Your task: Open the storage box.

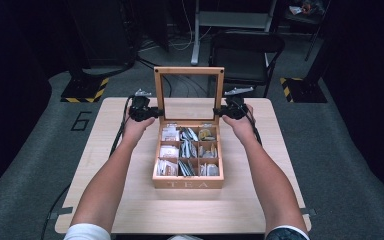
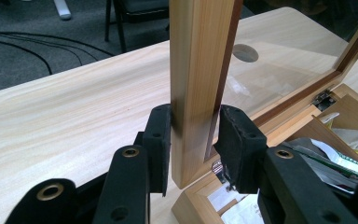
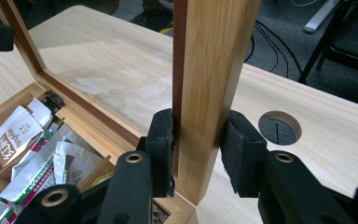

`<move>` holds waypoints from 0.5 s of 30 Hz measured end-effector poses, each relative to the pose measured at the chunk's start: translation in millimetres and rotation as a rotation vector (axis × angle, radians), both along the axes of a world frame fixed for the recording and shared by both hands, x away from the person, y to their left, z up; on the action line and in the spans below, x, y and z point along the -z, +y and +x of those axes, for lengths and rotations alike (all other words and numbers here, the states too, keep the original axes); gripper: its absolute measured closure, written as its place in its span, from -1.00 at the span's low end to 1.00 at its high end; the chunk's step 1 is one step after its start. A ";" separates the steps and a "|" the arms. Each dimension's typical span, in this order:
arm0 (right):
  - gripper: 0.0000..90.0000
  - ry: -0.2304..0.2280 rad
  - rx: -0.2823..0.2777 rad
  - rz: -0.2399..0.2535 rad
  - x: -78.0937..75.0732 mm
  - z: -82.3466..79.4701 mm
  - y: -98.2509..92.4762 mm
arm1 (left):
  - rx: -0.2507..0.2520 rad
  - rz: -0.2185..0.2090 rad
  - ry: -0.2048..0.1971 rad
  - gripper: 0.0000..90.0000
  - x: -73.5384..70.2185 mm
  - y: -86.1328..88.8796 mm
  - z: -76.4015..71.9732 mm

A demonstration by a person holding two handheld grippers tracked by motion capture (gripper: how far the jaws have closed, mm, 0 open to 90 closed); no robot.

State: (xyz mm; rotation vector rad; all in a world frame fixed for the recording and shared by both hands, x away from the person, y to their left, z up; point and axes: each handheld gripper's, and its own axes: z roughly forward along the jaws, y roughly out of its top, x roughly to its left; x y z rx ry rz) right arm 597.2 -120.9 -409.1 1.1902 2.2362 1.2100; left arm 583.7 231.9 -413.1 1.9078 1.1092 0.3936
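Observation:
A wooden tea box (image 1: 188, 183) with "TEA" on its front stands open mid-table, its compartments full of tea bags (image 1: 188, 150). Its glass-paned lid (image 1: 189, 71) stands upright at the back. My left gripper (image 1: 150, 113) is shut on the lid's left side rail (image 2: 196, 56), low down near the hinge, with a pad on each face (image 2: 195, 140). My right gripper (image 1: 219, 112) is shut on the right side rail (image 3: 214, 56) in the same way (image 3: 198, 144). Tea bags (image 3: 23, 126) lie below in the box.
The light wooden table (image 1: 130, 200) has bare room in front of and beside the box. A round cable hole (image 3: 279, 127) lies in the top behind the lid. A black folding chair (image 1: 245, 50) and floor cables lie beyond the far edge.

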 end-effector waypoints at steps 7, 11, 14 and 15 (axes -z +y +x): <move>0.43 0.012 0.015 0.016 1.7 3.5 0.8 | -0.009 -0.006 0.005 0.41 -0.4 0.9 -1.0; 0.43 0.021 0.024 0.018 3.7 6.2 0.8 | -0.006 -0.005 0.017 0.39 -2.0 0.7 -3.1; 0.43 0.028 0.027 0.025 4.1 7.3 0.6 | -0.012 -0.006 0.018 0.37 -2.9 0.8 -5.1; 0.43 0.030 0.029 0.023 3.9 7.4 0.9 | -0.017 -0.016 0.010 0.36 -2.7 1.6 -6.0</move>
